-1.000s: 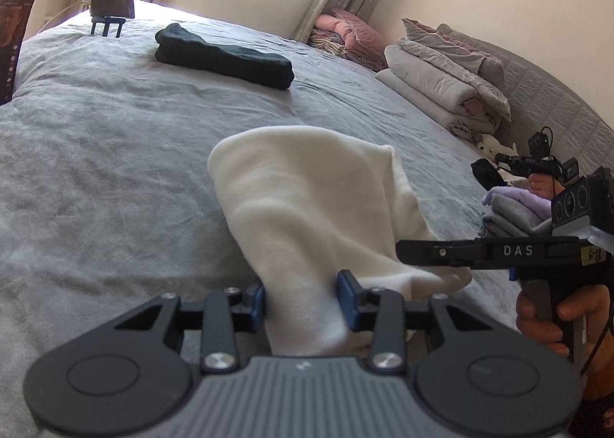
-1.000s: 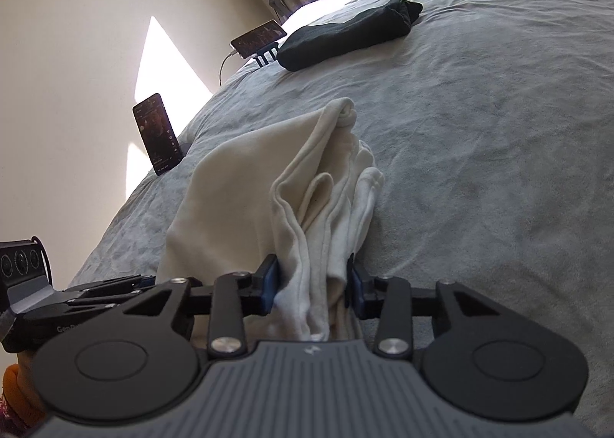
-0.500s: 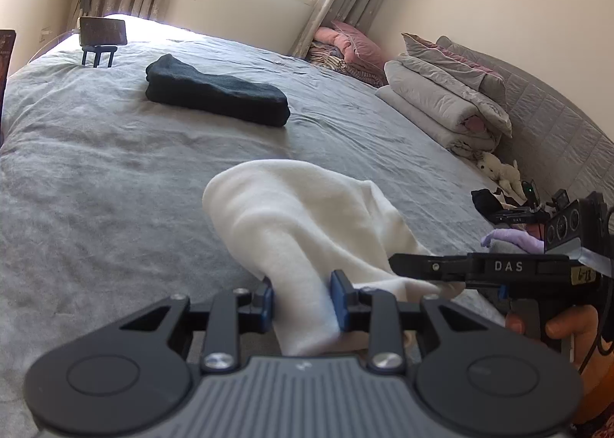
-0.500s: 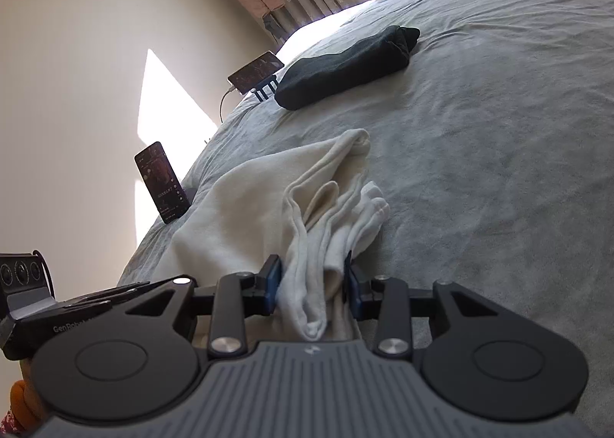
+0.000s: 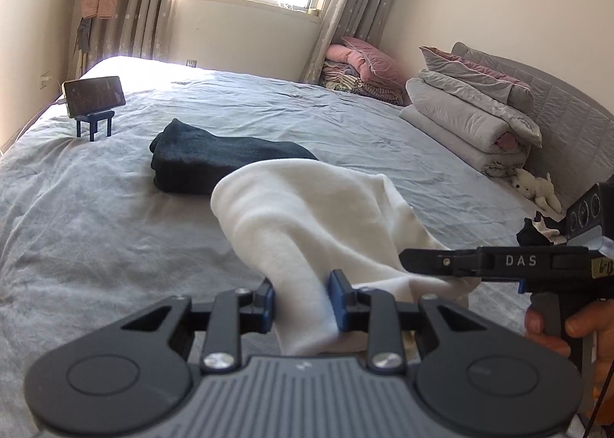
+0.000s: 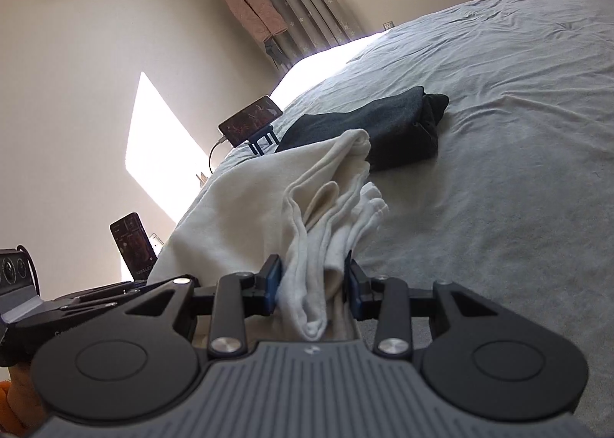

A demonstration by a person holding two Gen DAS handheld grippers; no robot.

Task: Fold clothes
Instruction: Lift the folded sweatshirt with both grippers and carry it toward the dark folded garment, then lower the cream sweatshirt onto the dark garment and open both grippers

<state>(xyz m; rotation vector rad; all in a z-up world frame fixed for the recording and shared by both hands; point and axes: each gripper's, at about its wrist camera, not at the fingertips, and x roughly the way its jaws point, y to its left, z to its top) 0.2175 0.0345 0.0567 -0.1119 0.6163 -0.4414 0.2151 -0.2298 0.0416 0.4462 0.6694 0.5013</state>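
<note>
A dark garment lies on the grey bed in a neat, flat bundle, so it already looks folded; who folded it, the pictures cannot say. A white garment is in the middle of being folded; it is bunched up and lifted at the near end, while its far end lies on the bed just in front of the dark garment. In the right wrist view the white cloth shows many layers stacked side by side, so some folding seems to be in it; it is not flat or tidy yet, and it would need laying down and smoothing to look like the dark one.

The left gripper pinches a thick fold of the white garment between its blue pads; the cloth rises from the jaws and humps away over the bed. The right gripper also pinches the white garment, with a bundle of layered edges squeezed between its pads. The two grippers are near each other on the same near end; the right one shows in the left wrist view as a black bar at the right, held by a hand. A phone on a small stand sits far back on the bed; folded quilts are piled by the headboard.
</note>
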